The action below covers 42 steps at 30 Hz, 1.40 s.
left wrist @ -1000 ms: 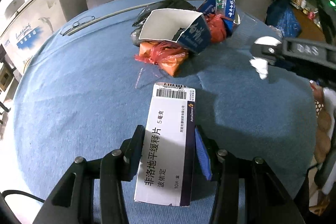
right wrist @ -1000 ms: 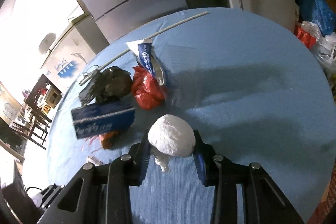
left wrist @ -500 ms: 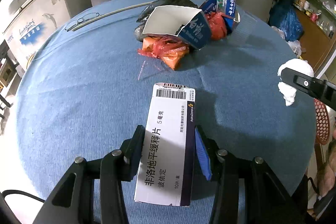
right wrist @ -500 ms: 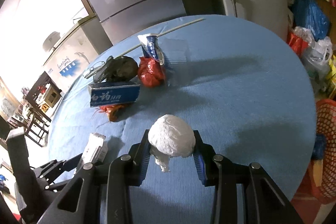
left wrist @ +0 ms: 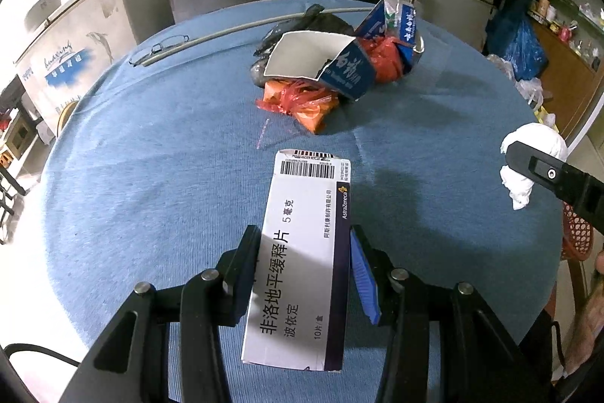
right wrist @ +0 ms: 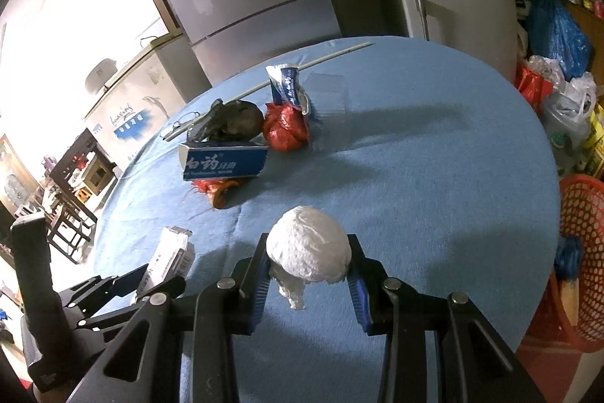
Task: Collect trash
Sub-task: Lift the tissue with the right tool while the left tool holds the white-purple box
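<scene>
The left hand-held gripper (left wrist: 304,259) is closed on a white medicine box (left wrist: 302,259) with a dark purple edge and a barcode at its far end. Both pads press on the long sides of the box, and the box sticks out forward beyond the fingertips, above the blue worktop (left wrist: 151,176).

The right hand-held gripper (right wrist: 307,265) holds a crumpled white tissue ball (right wrist: 307,250) between its blue-padded fingers (right wrist: 356,287). A small tail of tissue hangs down below the ball. In the left wrist view this same tissue ball (left wrist: 534,153) shows at the right side, over the edge of the worktop.

Ahead of both grippers, further on the worktop, lies a heap of trash. It has a blue toothpaste carton (right wrist: 224,163) lying on its side, and an orange-red plastic wrapper (left wrist: 305,101) is under it. Behind the carton is a dark grey bag (right wrist: 236,119), and beside that a red plastic bag (right wrist: 287,127) with a torn blue and white packet (right wrist: 288,89) standing on it. Beyond the heap, a thin pale stick (left wrist: 234,31) lies across the worktop and a pair of glasses (left wrist: 158,46) is near its left end.

To the right of the right gripper, below the worktop edge, stands a red mesh basket (right wrist: 583,252).
</scene>
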Each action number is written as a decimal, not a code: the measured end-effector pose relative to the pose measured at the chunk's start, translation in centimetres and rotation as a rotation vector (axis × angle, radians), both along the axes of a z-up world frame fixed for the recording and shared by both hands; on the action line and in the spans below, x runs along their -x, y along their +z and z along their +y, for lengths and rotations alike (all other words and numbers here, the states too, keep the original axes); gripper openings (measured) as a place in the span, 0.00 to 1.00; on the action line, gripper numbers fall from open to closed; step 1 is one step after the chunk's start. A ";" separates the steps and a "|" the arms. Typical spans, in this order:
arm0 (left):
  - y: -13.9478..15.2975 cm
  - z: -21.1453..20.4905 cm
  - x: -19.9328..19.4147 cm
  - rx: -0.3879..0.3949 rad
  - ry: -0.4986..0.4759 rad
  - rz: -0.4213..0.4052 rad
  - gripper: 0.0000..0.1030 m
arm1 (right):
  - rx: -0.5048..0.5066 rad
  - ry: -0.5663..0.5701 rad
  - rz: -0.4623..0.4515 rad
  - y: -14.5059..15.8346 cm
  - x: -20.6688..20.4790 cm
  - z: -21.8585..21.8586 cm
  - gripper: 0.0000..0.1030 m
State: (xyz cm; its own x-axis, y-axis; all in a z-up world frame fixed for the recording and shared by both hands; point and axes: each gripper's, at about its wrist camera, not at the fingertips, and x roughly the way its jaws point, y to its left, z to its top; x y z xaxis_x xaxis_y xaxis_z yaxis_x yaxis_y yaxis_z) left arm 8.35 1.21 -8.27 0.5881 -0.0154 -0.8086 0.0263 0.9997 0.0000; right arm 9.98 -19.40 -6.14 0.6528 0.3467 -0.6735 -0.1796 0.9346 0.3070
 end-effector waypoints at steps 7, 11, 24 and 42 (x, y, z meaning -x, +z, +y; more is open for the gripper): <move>1.4 -0.6 0.6 -0.011 -0.023 -0.023 0.47 | -0.002 0.011 -0.006 0.3 0.5 0.5 0.39; 2.1 -0.4 0.8 -0.003 -0.009 -0.053 0.47 | 0.003 0.010 -0.018 0.4 0.9 0.6 0.39; 2.4 0.0 2.0 0.003 0.009 -0.092 0.47 | 0.001 -0.005 -0.034 0.4 0.8 0.7 0.39; 3.7 -1.9 1.1 0.023 0.009 -0.159 0.47 | 0.021 -0.023 -0.058 1.0 1.4 -0.4 0.39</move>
State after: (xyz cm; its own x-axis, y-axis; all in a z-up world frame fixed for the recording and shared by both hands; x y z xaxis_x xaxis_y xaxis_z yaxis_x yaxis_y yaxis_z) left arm 7.24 -0.70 -4.58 0.7089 -0.0266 -0.7048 0.0185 0.9996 -0.0191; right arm 8.62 -19.82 -5.19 0.6984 0.3175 -0.6415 -0.1750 0.9448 0.2771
